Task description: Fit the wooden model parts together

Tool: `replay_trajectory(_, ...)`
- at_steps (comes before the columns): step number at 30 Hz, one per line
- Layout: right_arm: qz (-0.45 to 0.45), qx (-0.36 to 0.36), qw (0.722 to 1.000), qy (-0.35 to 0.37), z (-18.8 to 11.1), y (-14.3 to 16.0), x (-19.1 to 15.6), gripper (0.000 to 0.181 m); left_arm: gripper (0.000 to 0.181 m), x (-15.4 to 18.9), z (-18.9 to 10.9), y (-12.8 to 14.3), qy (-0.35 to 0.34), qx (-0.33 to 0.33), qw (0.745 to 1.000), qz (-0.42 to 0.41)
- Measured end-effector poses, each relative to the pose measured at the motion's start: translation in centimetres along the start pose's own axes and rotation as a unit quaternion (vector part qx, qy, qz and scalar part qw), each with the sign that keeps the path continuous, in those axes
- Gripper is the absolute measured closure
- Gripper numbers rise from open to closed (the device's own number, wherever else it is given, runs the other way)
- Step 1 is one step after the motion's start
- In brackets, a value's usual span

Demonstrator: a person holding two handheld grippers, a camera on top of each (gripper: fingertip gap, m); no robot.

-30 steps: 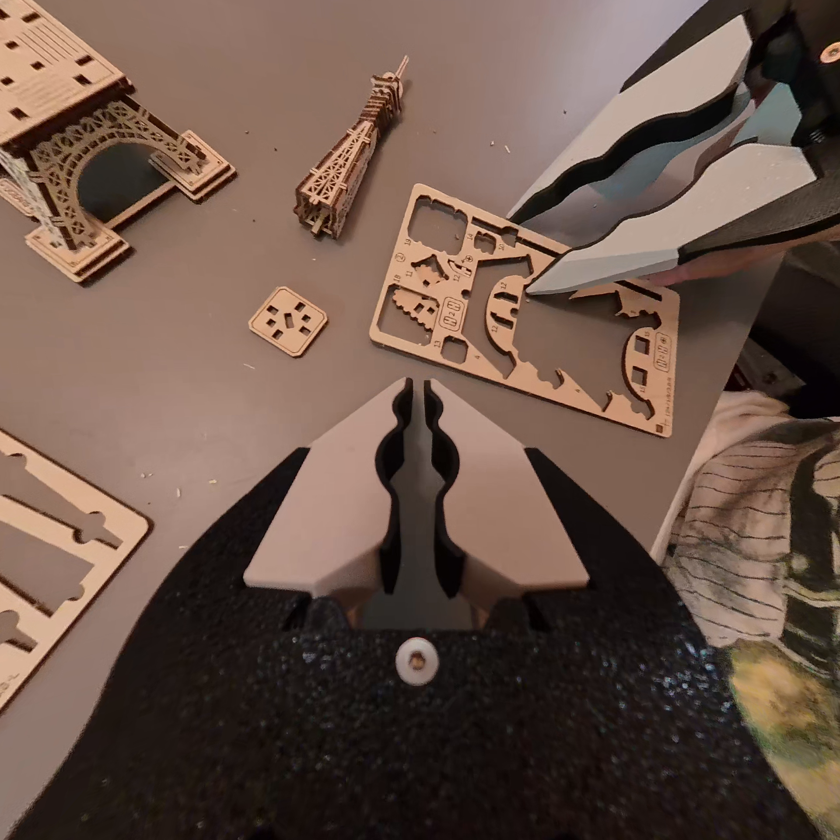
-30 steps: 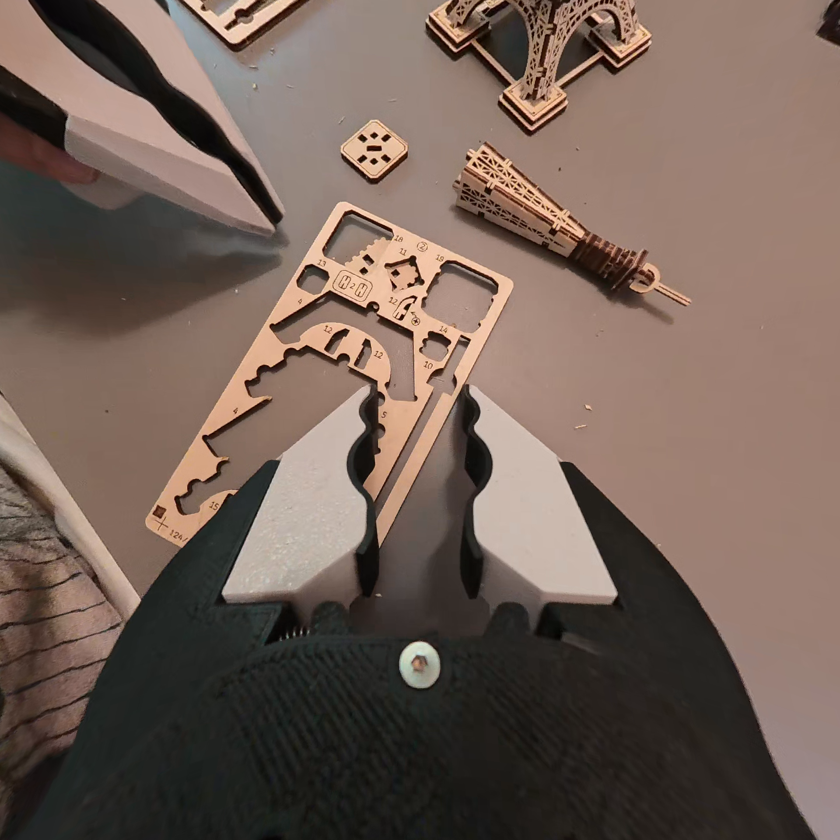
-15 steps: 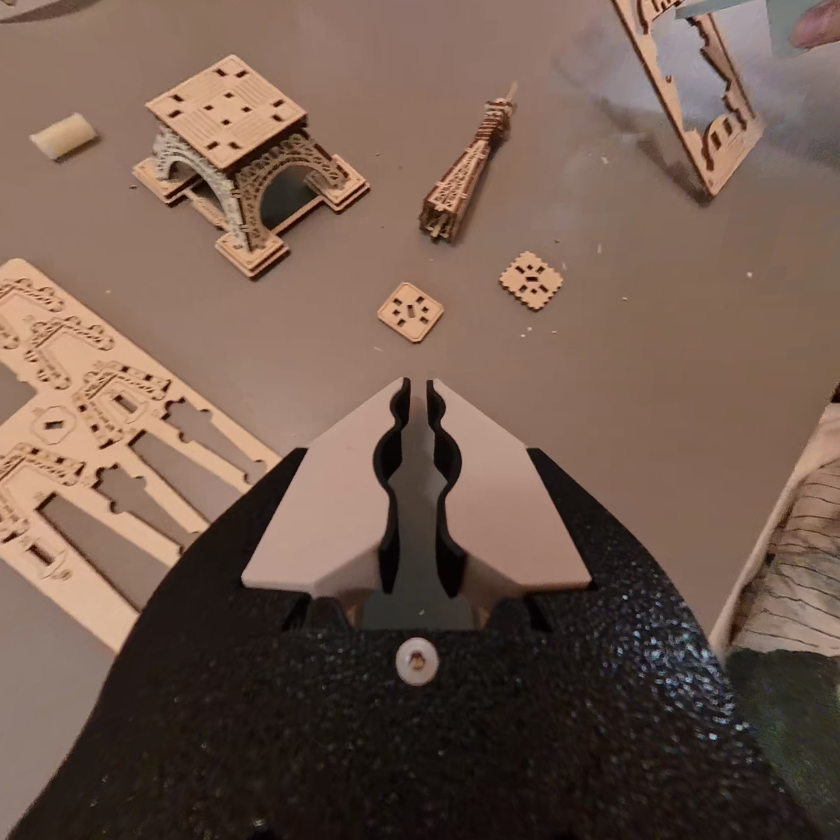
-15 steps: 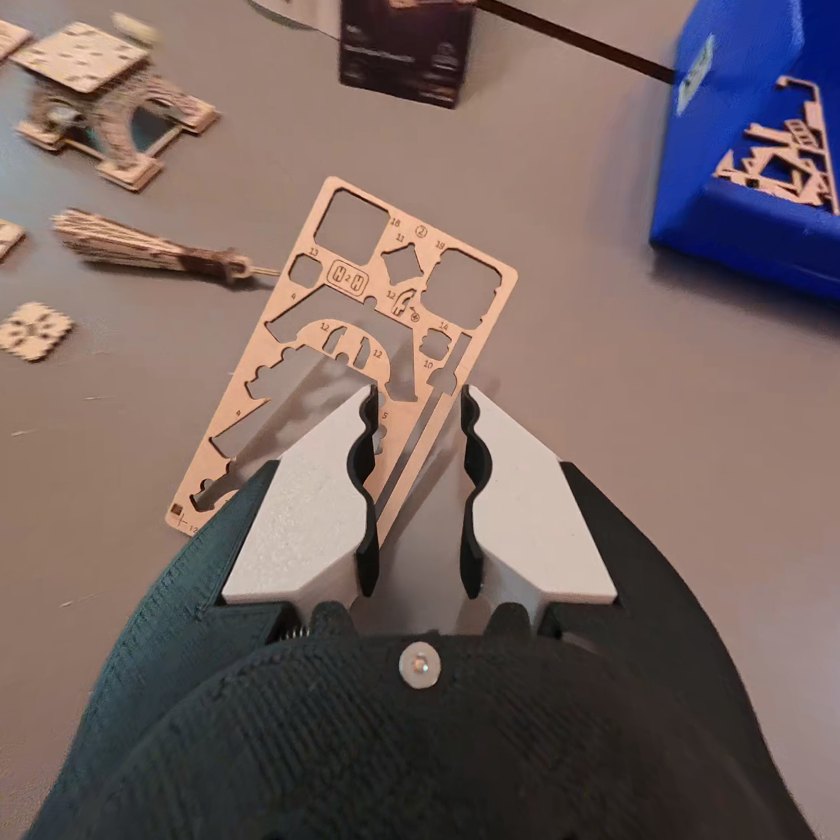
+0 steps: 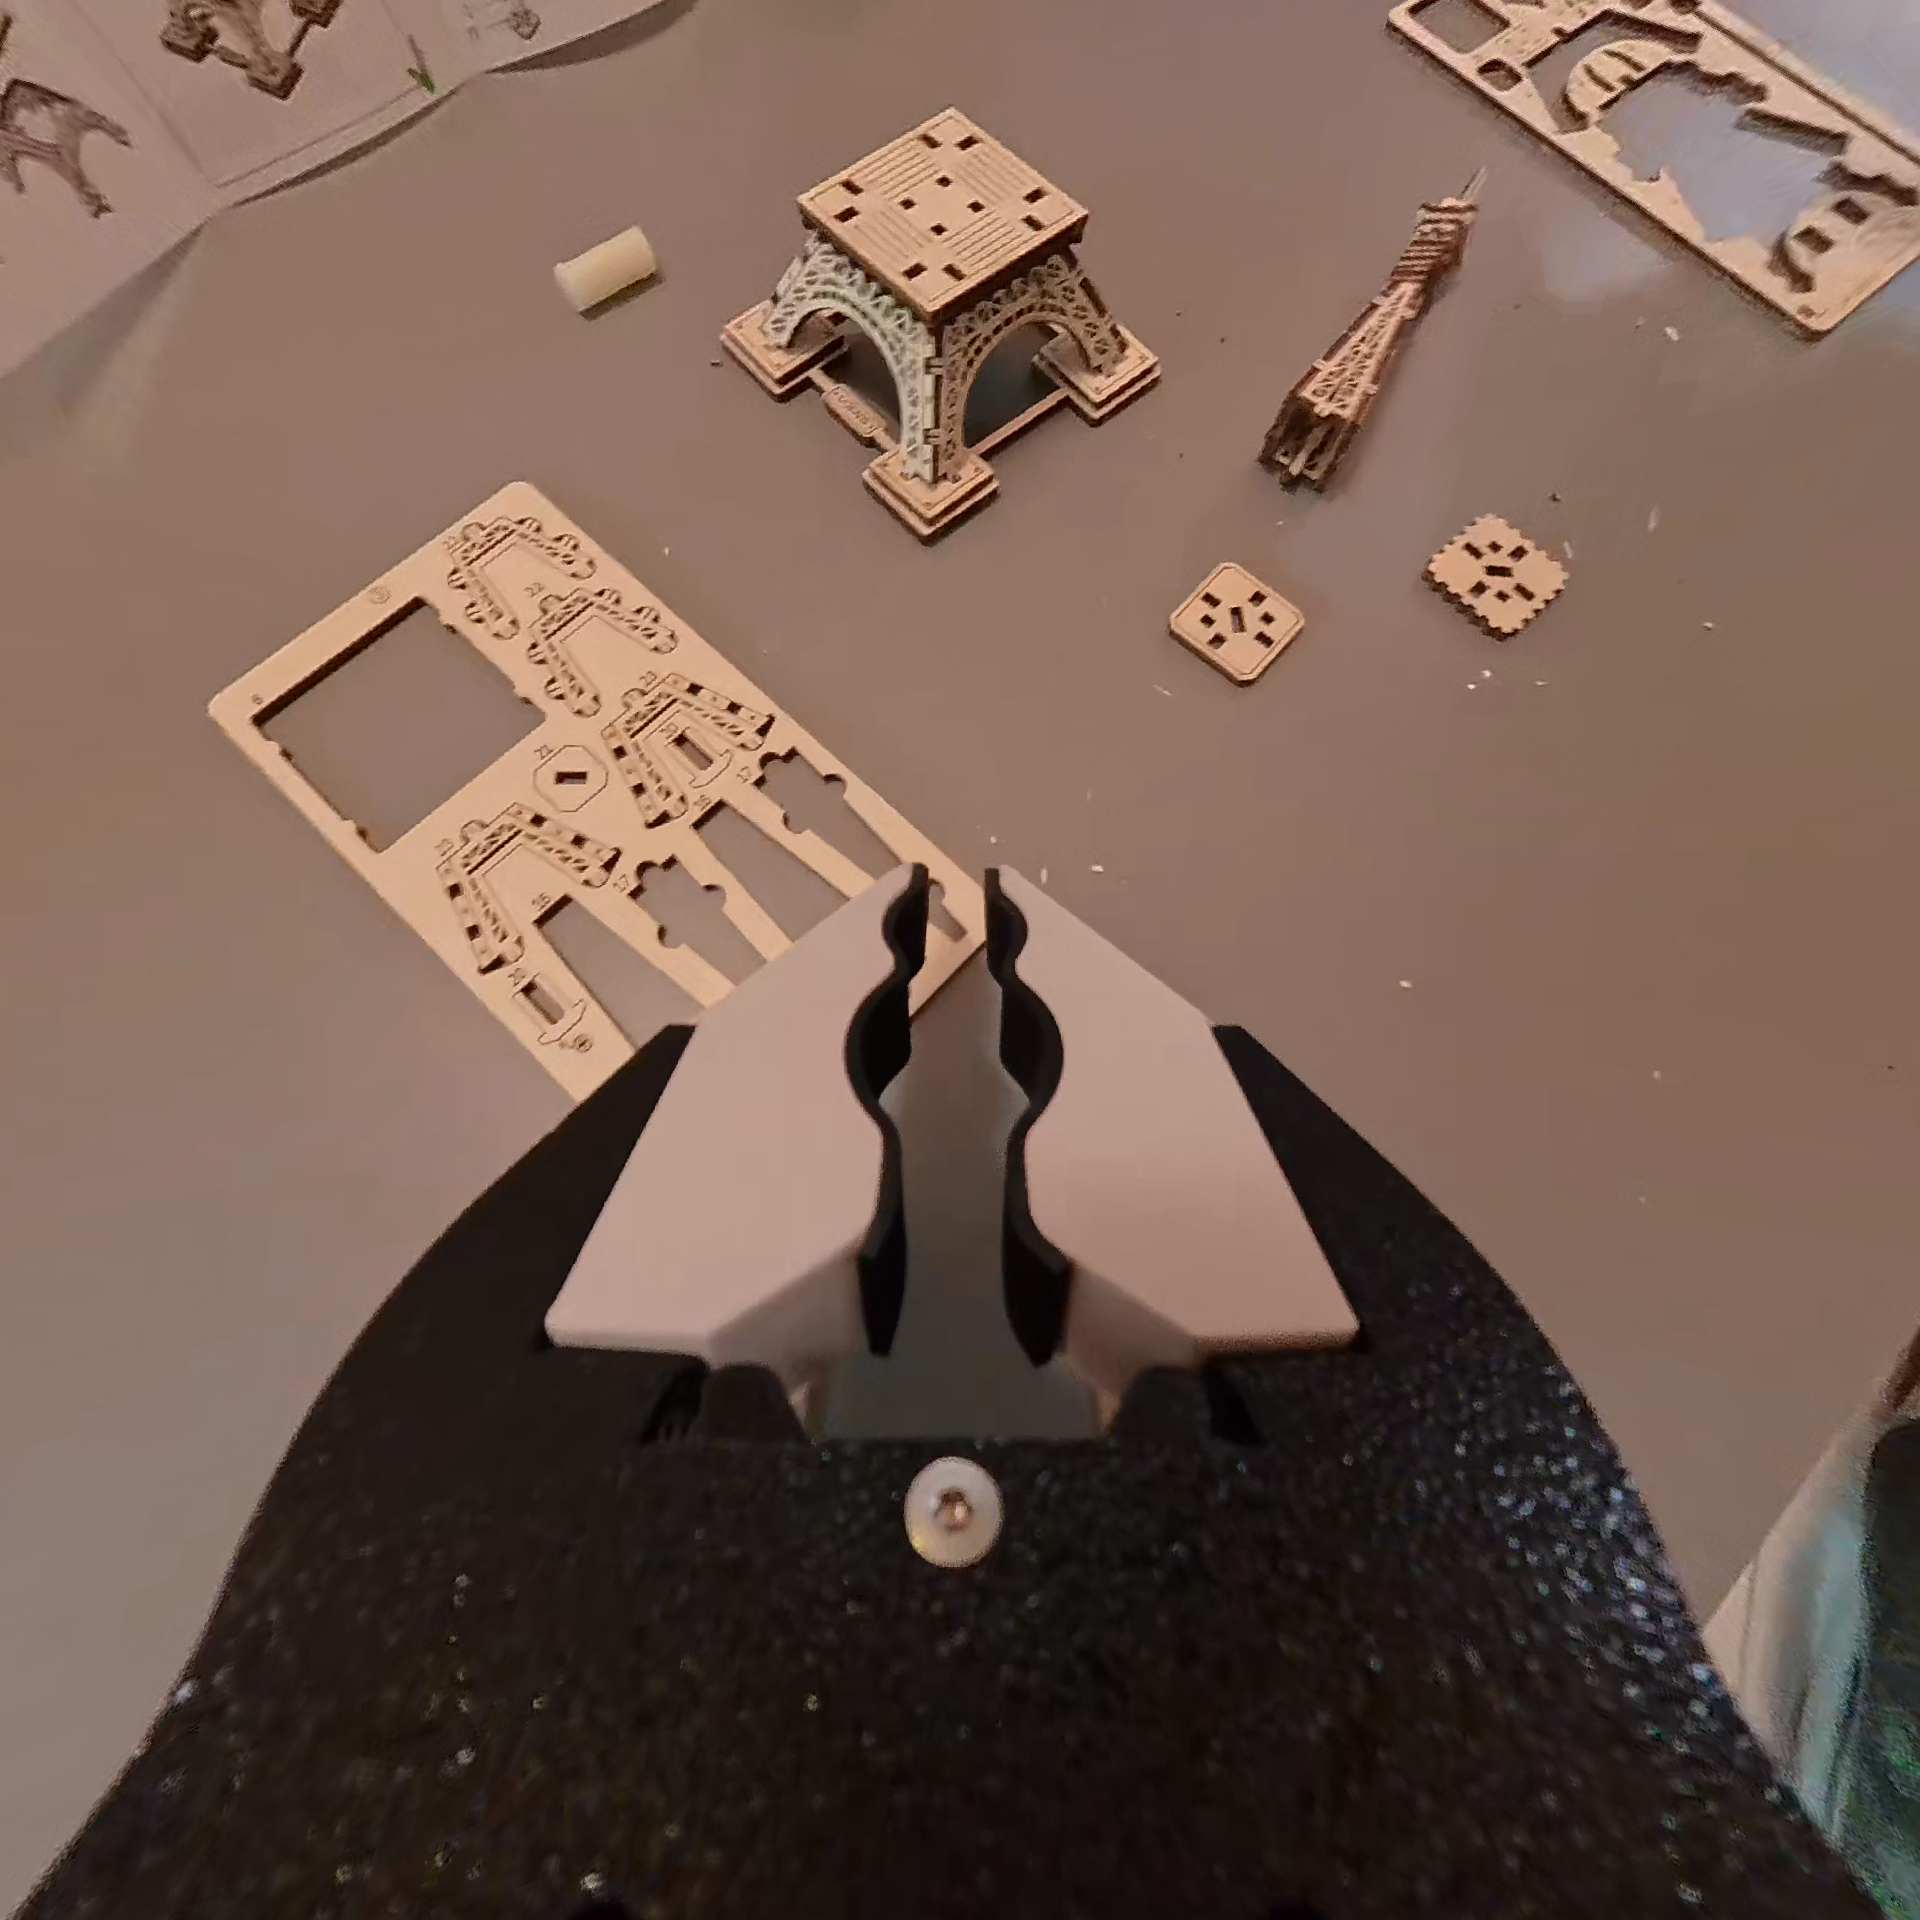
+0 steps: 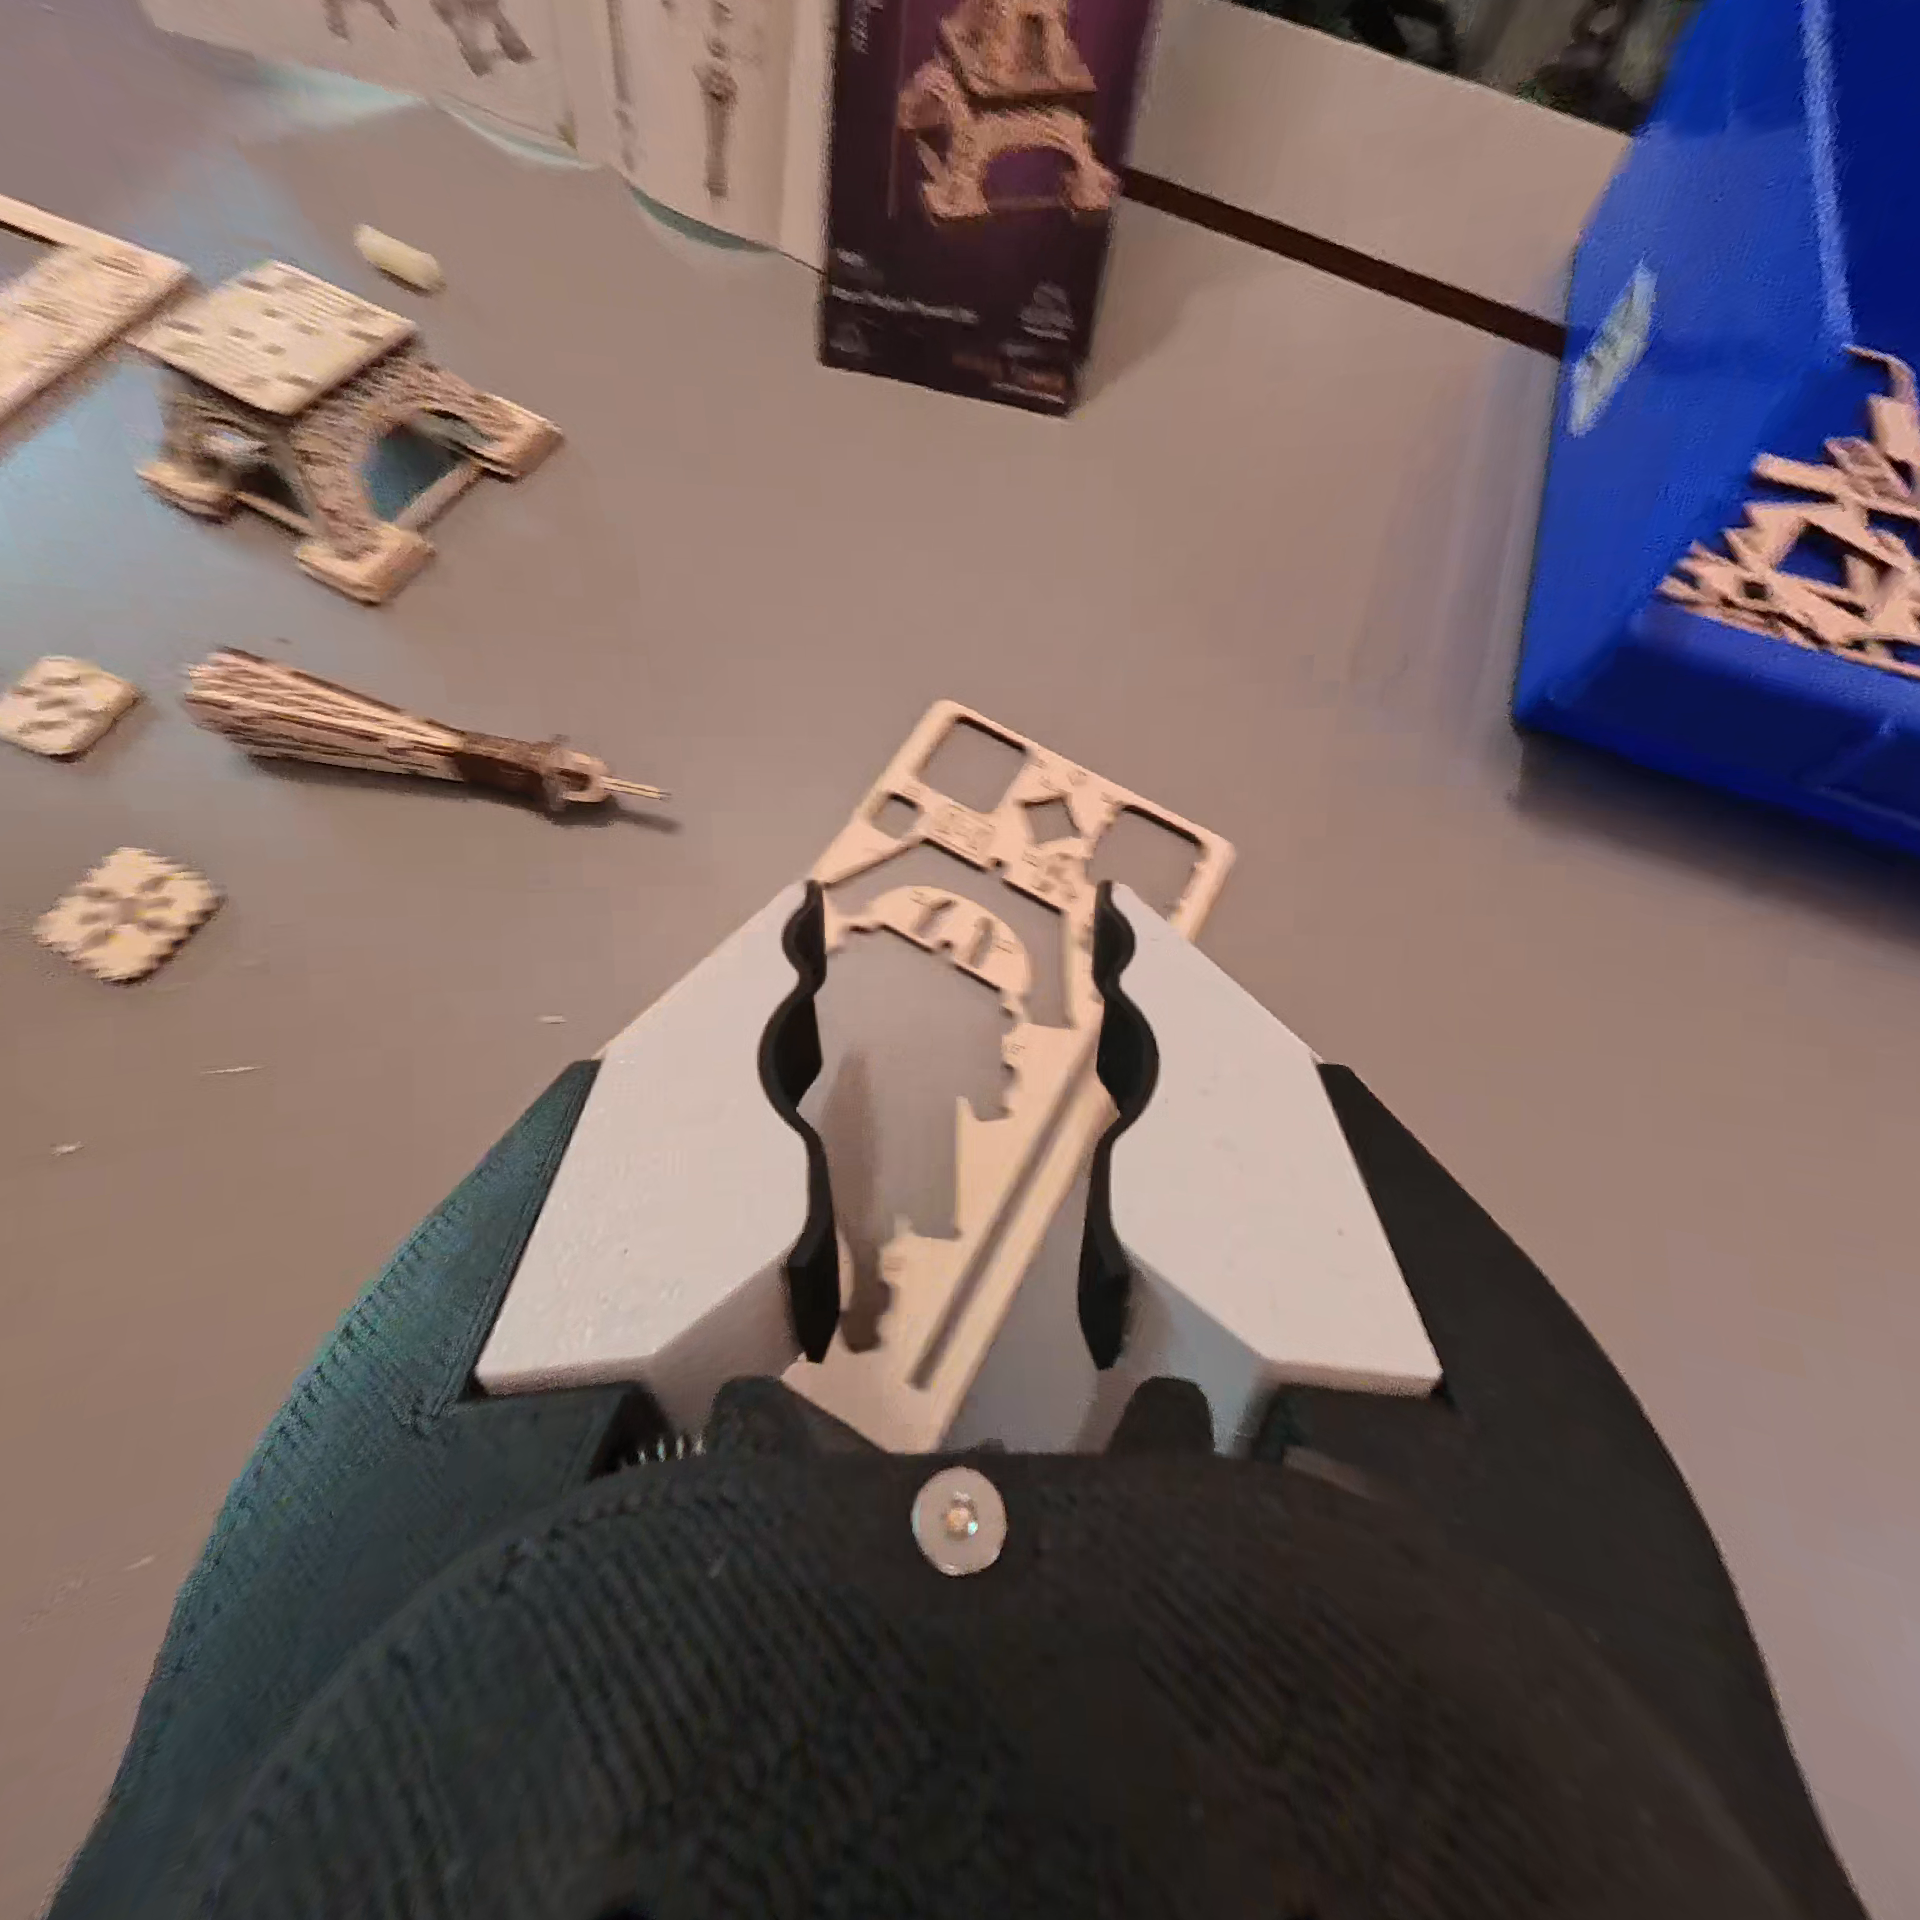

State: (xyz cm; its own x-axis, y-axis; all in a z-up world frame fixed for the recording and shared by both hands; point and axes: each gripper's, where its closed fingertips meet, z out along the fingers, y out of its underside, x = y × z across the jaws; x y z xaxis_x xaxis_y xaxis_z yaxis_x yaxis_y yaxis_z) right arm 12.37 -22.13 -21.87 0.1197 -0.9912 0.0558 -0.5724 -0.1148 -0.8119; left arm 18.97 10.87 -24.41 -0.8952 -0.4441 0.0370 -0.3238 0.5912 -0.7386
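In the left wrist view, the wooden tower base [image 5: 940, 208] stands on the grey table. The spire [image 5: 1371, 343] lies to its right. Two small square plates [image 5: 1236, 621] [image 5: 1496, 587] lie nearer. My left gripper [image 5: 956, 883] is shut and empty, its tips over the corner of a flat part sheet [image 5: 540, 790]. My right gripper [image 6: 956, 904] is open, and a second part sheet [image 6: 1029, 1216] lies beneath its spread fingers. That sheet also shows at the far right of the left wrist view [image 5: 1621, 135]. The base [image 6: 301, 416] and spire [image 6: 364, 727] are to the right gripper's left.
A blue bin [image 6: 1662, 520] with wooden offcuts stands at the right. A dark box [image 6: 966, 208] and paper instruction sheets [image 5: 156, 83] are at the back. A small white cylinder [image 5: 608, 268] lies left of the base. The table edge and a person's clothing [image 5: 1870, 1507] are at the right. My hands' fingertips stand some 35 cm from each other. Between my right fingertips and the spire [image 5: 1371, 343] there is roughly 15 cm. My right wrist view [image 6: 328, 708] looks at it from another angle. From my left tips it is roughly 15 cm to the wooden tower base [image 5: 940, 208]; from my right, 20 cm. The right camera catches it too, in the right wrist view [image 6: 277, 332].
My right gripper carried the part sheet away to the right, then opened wider with the sheet now low beneath it. My left gripper swung left over the other sheet.
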Motion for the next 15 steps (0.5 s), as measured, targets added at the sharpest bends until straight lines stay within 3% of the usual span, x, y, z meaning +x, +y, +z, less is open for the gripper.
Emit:
replay_trajectory(4,-0.033,0.008,0.993,-0.110,-0.5,-1.2,-6.0,0.122,0.172,1.9,1.1,-0.6,0.040,0.003,0.999,0.022)
replay_trajectory(8,-0.043,-0.033,0.978,-0.202,-0.3,-2.4,-10.1,0.115,0.173,4.0,2.3,-1.7,0.104,-0.020,0.994,0.030)
replay_trajectory(15,-0.075,-0.040,0.961,-0.262,-1.2,-10.4,-13.0,0.105,0.175,4.9,0.5,-6.6,0.161,-0.084,0.976,0.117)
